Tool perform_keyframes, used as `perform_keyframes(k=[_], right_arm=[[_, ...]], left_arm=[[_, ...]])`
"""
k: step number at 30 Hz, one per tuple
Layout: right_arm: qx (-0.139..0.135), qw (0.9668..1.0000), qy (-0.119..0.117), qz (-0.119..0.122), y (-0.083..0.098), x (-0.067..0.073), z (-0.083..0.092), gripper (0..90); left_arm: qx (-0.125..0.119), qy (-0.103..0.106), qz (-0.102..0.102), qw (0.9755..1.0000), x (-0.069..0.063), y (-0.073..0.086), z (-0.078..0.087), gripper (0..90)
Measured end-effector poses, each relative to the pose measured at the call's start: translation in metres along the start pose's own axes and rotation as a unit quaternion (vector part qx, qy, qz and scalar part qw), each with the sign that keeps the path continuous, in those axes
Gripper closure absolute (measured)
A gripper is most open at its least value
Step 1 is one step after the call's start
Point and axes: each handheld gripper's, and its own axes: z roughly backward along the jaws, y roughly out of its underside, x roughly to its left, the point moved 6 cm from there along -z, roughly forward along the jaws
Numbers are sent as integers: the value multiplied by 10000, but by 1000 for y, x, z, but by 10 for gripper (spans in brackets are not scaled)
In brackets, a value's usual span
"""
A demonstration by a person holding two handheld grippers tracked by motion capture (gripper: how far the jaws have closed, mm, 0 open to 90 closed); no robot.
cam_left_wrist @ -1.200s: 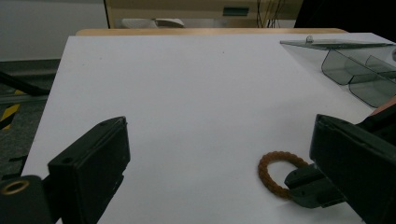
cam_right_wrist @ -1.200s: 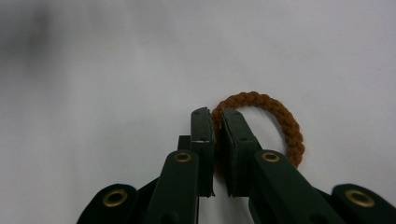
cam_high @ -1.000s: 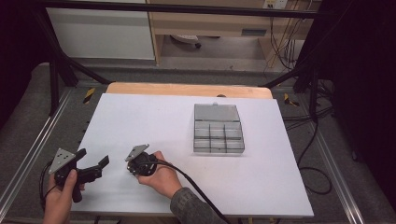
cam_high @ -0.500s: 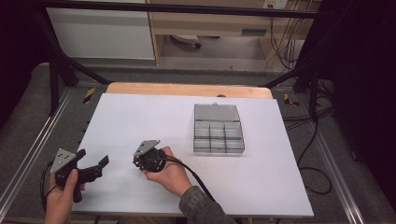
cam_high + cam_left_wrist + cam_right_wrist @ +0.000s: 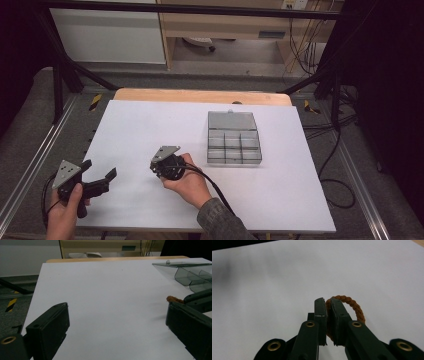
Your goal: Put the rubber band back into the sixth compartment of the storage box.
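My right gripper (image 5: 327, 301) is shut on a brown braided ring (image 5: 354, 306), which loops out to the right of its jaws just above the white tabletop. In the high view the right gripper (image 5: 159, 169) sits at the table's middle front, held in a hand. The left gripper view catches a bit of the brown ring (image 5: 175, 299) at the right gripper's (image 5: 197, 300) tip. My left gripper (image 5: 100, 171) is open near the front left corner, with nothing between its jaws (image 5: 116, 315).
A clear plastic compartment box (image 5: 234, 142) with its lid open stands right of centre, and the left gripper view shows the box (image 5: 190, 275) at the upper right. The white table (image 5: 150, 120) has a wooden strip along its far edge. Cables trail off both grippers.
The right gripper has shifted slightly to the right, towards the box, with the brown ring in it. The left gripper has barely moved.
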Motion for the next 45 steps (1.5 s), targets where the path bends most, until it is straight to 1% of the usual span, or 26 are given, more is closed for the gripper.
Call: perform_keyframes(k=[2,10,12,19,21,27,29,35,40,45], right_arm=[[-66,9999,33,-71,-1,-3,4,844],[-164,9997,150,-139,-1,-16,16,843],[-201,9994,182,-211,-1,-21,21,843],[-338,9985,304,-317,-2,-33,34,843],[-370,9981,333,-352,-2,-36,37,843],[-463,9972,410,-414,-3,-43,46,843],[-482,9970,437,-418,-4,-46,50,844],[-614,9951,577,-513,-5,-57,66,844],[-656,9941,678,-539,-4,-66,77,844],[-733,9921,812,-615,-3,-76,89,844]], left_arm=[[18,13,-27,10000,-1,0,-1,54],[53,45,-51,10000,-3,1,-2,53],[54,47,-54,10000,-3,1,-2,53],[49,37,-54,10000,-3,1,-2,53],[67,40,-82,9999,-3,1,-2,53],[69,42,-56,10000,-3,2,-3,53],[86,38,-89,9999,-3,2,-2,53],[100,28,-107,9999,-3,2,-3,53],[93,36,-95,9999,-4,2,-3,53],[112,35,-105,9999,-3,2,-3,53]])
